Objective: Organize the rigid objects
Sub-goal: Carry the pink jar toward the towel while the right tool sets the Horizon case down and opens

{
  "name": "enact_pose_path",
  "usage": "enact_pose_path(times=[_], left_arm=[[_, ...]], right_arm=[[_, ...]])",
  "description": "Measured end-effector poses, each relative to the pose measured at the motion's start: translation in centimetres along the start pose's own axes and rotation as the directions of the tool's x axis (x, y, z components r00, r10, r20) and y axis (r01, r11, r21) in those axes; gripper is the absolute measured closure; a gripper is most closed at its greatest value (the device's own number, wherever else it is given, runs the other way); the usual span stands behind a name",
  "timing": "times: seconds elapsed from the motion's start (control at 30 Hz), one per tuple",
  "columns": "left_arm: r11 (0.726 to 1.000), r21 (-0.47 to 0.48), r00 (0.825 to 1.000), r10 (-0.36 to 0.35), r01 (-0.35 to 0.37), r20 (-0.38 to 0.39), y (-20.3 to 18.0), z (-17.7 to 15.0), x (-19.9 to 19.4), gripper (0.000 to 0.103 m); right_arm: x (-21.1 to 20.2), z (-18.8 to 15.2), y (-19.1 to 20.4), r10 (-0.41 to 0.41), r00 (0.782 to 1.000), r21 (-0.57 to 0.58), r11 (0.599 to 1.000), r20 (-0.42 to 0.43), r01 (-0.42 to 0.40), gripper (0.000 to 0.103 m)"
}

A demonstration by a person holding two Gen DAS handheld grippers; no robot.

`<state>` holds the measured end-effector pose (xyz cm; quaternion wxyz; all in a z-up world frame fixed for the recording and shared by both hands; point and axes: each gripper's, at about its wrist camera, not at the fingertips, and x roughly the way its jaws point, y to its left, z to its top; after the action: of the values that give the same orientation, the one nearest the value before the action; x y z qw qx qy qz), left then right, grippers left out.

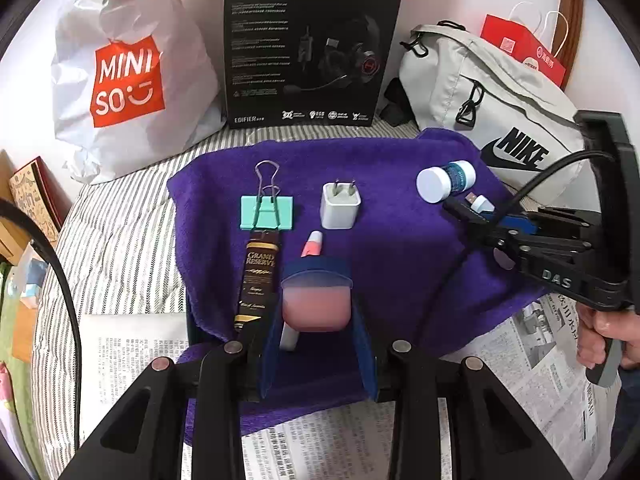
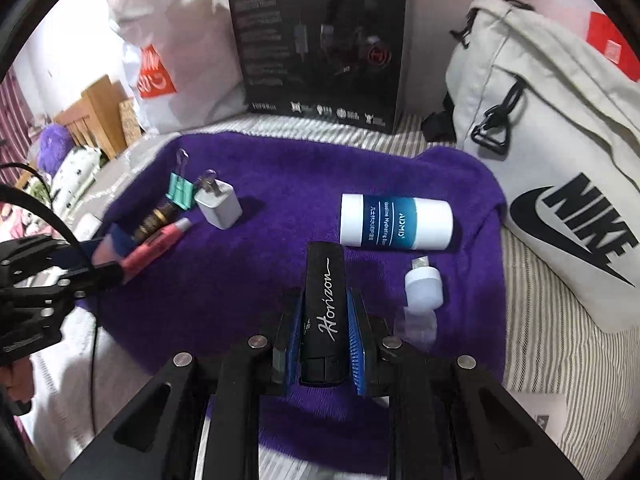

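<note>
Black "Horizon" case [image 2: 325,312] sits clamped in the right gripper [image 2: 326,328] above the purple towel [image 2: 280,184], near a blue-and-white tube [image 2: 396,222]; the left gripper [image 1: 316,308] grasps a pink marker [image 1: 312,248] beside the white charger [image 1: 340,206] and green binder clip [image 1: 267,214].

Binder clip [image 1: 267,213] left of charger [image 1: 340,206]; both on towel [image 1: 392,248].

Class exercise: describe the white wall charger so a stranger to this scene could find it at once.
Start at the purple towel spread over the striped bedding. Near its far left part lies a mint-green binder clip; the charger sits just right of it. It is the only white cube there, with two metal prongs sticking out.
</note>
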<state>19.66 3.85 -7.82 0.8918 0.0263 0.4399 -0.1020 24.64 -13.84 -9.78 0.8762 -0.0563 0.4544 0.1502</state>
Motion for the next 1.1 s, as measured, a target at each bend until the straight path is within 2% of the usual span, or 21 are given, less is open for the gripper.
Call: enact_pose_path(times=[0.17,0.5,0.63,0.67,1.1], left_arm=[[1.0,0.001,1.0,-0.004,0.004,-0.002,0.4,0.1,0.2,0.071],[1.0,0.012,1.0,-0.015,0.015,-0.012,0.2,0.1,0.4,0.071],[1.0,0.015,1.0,-0.012,0.012,-0.02,0.3,-0.1,0.3,0.071],[1.0,0.016,1.0,-0.01,0.01,-0.021,0.3,-0.2,0.3,0.071],[0.998,0.035,0.998,-0.049,0.051,-0.047,-1.4,0.9,1.9,0.071]], right_arm=[[1.8,0.2,-0.3,-0.018,0.999,0.003,1.0,-0.031,0.018,0.082],[1.9,-0.1,0.1,-0.024,1.0,-0.034,0.999,-0.017,0.023,0.08],[1.7,-0.1,0.1,0.009,1.0,-0.031,0.999,-0.023,-0.01,0.067],[1.6,-0.1,0.1,0.01,1.0,-0.029,1.0,-0.025,-0.01,0.067],[-4.3,-2.3,-1.4,-0.007,0.999,0.007,1.0,0.043,0.007,0.067]])
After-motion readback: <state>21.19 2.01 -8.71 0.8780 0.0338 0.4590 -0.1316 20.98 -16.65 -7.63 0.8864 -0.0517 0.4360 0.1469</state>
